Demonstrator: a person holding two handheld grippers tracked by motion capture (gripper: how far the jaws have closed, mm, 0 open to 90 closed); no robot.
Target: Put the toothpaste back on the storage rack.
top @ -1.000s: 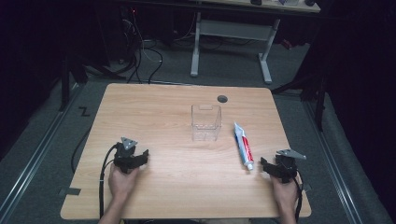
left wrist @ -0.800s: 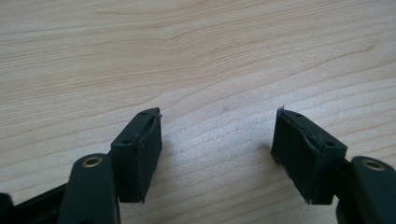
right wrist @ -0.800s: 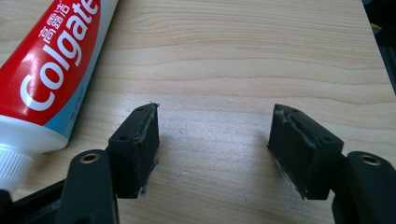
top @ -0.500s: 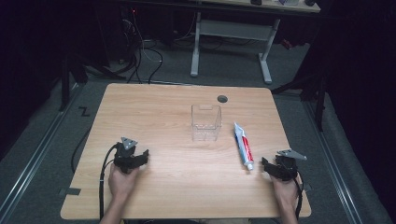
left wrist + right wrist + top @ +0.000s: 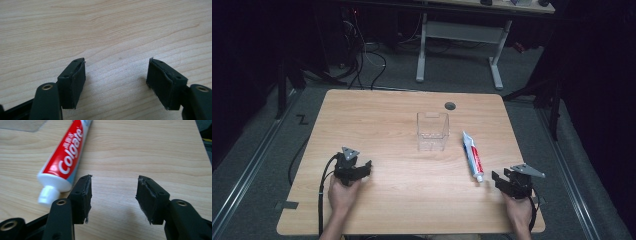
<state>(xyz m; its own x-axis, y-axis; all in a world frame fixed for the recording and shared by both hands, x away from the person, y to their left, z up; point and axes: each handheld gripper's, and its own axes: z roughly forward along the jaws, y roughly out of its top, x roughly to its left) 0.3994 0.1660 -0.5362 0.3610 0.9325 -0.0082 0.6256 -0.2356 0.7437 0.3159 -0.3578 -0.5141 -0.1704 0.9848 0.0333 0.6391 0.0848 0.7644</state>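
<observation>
While both hands are resting low on the pale wooden table (image 5: pixel 377 115), the left gripper (image 5: pixel 116 75) is idling, jaws spread over bare wood. The right gripper (image 5: pixel 113 192), jaws just narrowing yet apart and empty, is facing the red-and-white toothpaste tube (image 5: pixel 65 157) at eleven o'clock, probably lining up. Farther off, a clear plastic box (image 5: pixel 432 131) is standing.
</observation>
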